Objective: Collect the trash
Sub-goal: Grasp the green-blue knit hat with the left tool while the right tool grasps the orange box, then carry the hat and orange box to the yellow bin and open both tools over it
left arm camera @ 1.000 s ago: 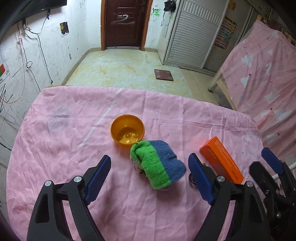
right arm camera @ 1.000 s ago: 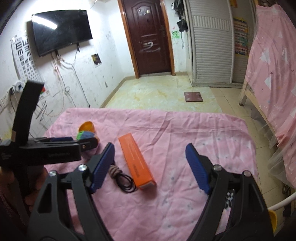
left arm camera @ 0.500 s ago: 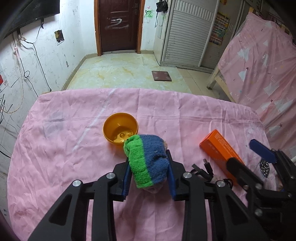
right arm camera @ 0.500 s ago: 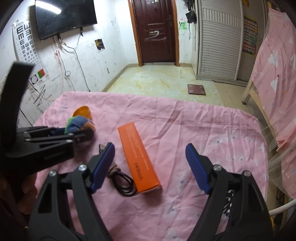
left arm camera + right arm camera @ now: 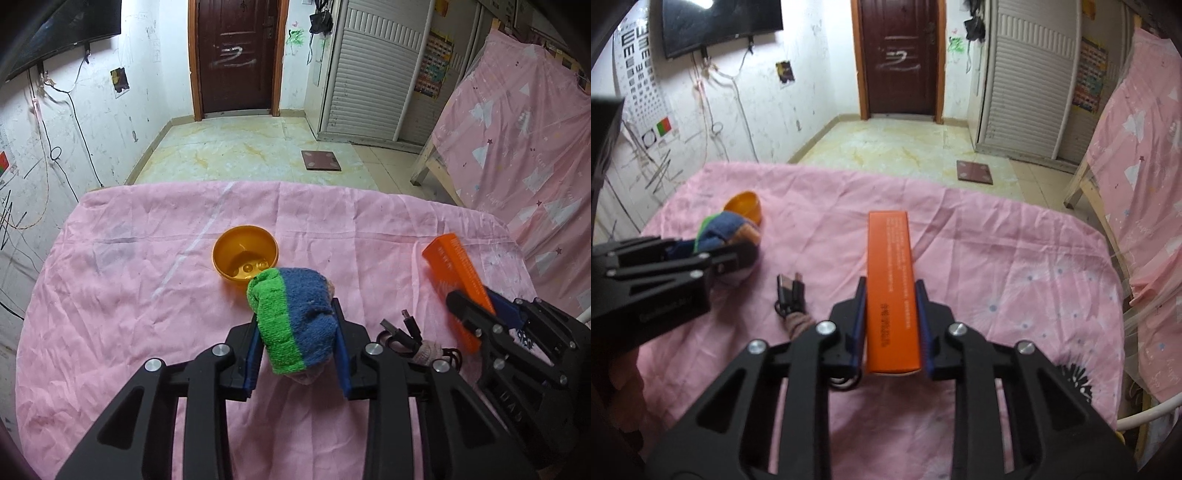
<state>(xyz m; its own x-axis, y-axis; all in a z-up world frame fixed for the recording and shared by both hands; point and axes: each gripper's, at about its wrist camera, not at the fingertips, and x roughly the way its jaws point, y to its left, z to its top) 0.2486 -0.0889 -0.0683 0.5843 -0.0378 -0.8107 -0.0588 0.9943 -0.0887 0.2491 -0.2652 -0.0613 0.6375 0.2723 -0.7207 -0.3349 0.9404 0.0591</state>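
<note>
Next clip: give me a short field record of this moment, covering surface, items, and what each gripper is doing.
surface: pink cloth
left gripper: shut on the towel
right gripper: jaws just closed, shut on the orange box
bowl: orange, upright, just behind the towel
cable: loose on the cloth between the grippers

The rolled towel (image 5: 295, 317) sits between the fingers of the left gripper (image 5: 297, 354), with the bowl (image 5: 244, 256) just beyond the fingertips and slightly to their left, on the tablecloth (image 5: 129, 295). The long box (image 5: 893, 288) lies lengthwise between the fingers of the right gripper (image 5: 892, 328), reaching out past them. The coiled cable (image 5: 790, 291) lies between the two grippers, just left of the right one.
</note>
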